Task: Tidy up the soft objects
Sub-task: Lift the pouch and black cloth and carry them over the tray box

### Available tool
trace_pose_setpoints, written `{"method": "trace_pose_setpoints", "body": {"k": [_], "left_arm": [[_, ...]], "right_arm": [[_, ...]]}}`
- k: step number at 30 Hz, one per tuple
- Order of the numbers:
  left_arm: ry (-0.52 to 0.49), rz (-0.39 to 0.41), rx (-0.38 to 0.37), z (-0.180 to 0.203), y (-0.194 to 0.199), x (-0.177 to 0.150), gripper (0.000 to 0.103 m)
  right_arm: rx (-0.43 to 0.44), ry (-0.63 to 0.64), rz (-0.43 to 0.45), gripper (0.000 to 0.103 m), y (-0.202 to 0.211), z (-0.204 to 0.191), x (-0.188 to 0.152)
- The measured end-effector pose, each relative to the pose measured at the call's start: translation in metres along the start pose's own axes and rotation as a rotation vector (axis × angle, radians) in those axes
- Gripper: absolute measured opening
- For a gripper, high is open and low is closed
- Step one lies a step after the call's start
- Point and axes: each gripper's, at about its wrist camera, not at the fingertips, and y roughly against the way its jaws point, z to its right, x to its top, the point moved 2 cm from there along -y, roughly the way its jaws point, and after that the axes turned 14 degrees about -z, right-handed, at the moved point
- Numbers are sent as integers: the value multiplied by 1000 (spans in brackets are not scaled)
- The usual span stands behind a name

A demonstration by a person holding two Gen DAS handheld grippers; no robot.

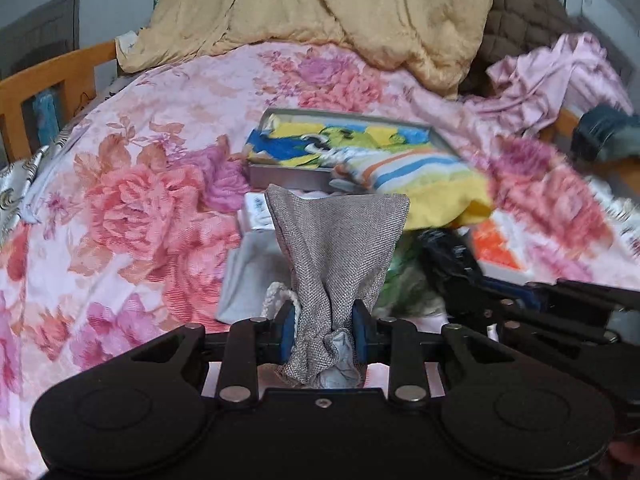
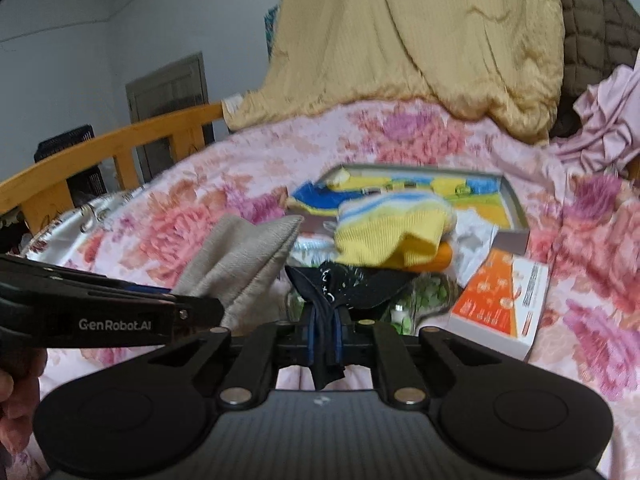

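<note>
My left gripper (image 1: 324, 334) is shut on a grey woven drawstring pouch (image 1: 340, 248) and holds it upright above the floral bed; the pouch also shows in the right wrist view (image 2: 240, 256). My right gripper (image 2: 324, 332) is shut on a dark navy cloth (image 2: 344, 284) with small white marks. Ahead lies a grey tray (image 1: 288, 178) holding a blue, yellow and green cartoon cloth (image 1: 320, 140). A striped yellow sock (image 1: 416, 180) lies over the tray's front edge, seen also in the right wrist view (image 2: 392, 232).
An orange and white box (image 2: 500, 304) lies to the right. A beige quilt (image 1: 320, 12) and brown quilted blanket (image 1: 520, 20) hang at the back. Pink clothing (image 1: 560, 76) is heaped at right. A wooden bed rail (image 2: 112, 148) runs along the left.
</note>
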Motion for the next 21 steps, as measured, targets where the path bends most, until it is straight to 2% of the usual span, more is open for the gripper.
{"method": "trace_pose_setpoints", "body": {"k": [8,21], "left_arm": [[76,54,-32,5,22,1,31],[99,142,-55,6,46,22,31]], "right_arm": [[17,11,83,5,20,-3,3],[34,-41,223,5,47,9,13]]}}
